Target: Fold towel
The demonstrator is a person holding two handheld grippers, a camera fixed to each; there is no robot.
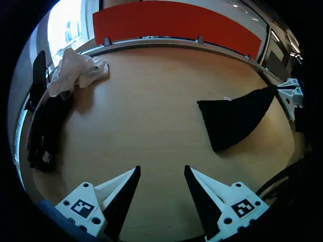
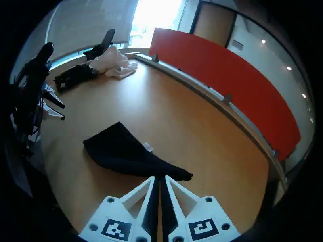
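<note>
Office: long wood-top desk [image 1: 161, 121], red divider screen [image 1: 173, 20] mounted along its back edge, recessed ceiling lights [image 2: 263, 41], big window [image 2: 157, 16], black chair back [image 1: 38, 76].

desk [image 1: 161, 101]: pale wood, broad | back edge: grey rail [image 1: 169, 42], red panel [image 1: 169, 20] upright on it | window [image 1: 66, 24]: bright daylight, far corner | chair [image 1: 39, 76]: black, by window | door [image 2: 212, 22]: wood, beyond panel | ceiling lights [image 2: 263, 41]: small spots, lit

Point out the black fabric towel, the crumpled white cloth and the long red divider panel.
black fabric towel [image 1: 234, 117], left gripper view, middle of its dark spread.
crumpled white cloth [image 1: 76, 72], left gripper view, centre of the heap.
long red divider panel [image 2: 226, 72], right gripper view, its flat front face.
</note>
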